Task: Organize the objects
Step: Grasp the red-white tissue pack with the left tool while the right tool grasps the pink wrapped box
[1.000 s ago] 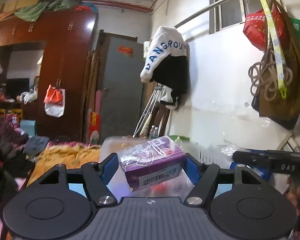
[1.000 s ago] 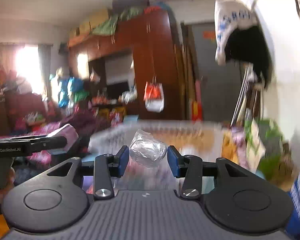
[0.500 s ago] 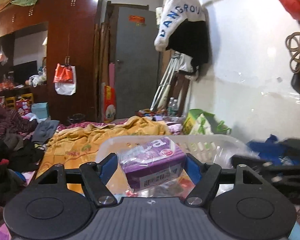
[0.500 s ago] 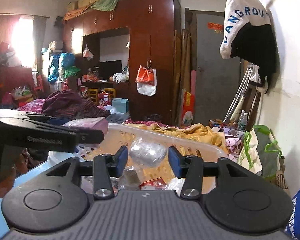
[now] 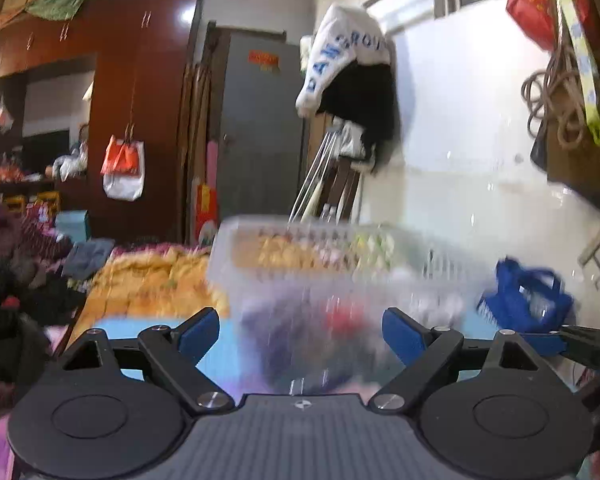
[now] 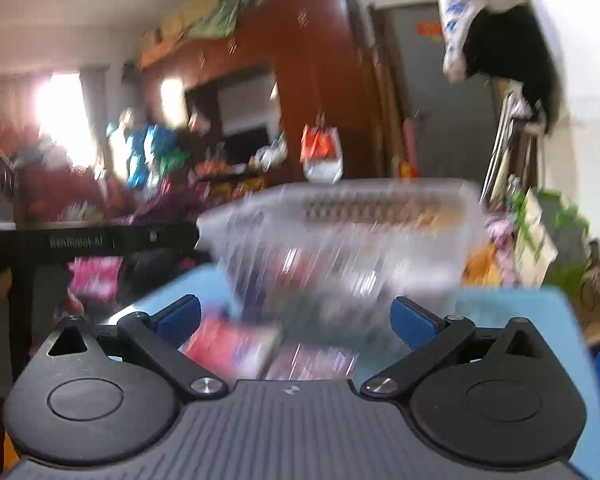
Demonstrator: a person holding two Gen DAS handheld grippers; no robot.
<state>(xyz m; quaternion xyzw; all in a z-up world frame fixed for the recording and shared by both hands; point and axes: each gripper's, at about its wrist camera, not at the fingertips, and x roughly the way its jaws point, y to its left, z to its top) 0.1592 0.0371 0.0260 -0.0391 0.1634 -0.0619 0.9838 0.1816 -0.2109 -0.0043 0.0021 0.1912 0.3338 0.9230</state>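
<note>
Both grippers are released and hold nothing. The left gripper (image 5: 300, 330) has just been opening its jaws, and the blue pads (image 5: 199, 330) stand wide apart with nothing pressed between them. The right gripper (image 6: 294, 322) has likewise just been opening, its pads (image 6: 414, 326) spread as far as they go, also with nothing between them.

The landmark is the clear plastic basket (image 5: 340, 264), which sits on a blue tabletop (image 6: 512, 308) straight ahead of both grippers. Everything inside the basket is badly smeared by motion: purple and red shapes (image 5: 340, 320) show through its near wall, but I cannot tell one item from another. In the right wrist view a red packet (image 6: 224, 346) lies on the tabletop just in front of the basket, near the left pad. A blue bag (image 5: 528, 300) sits to the right of the basket, and an orange blanket (image 5: 152, 280) lies to its left.
</note>
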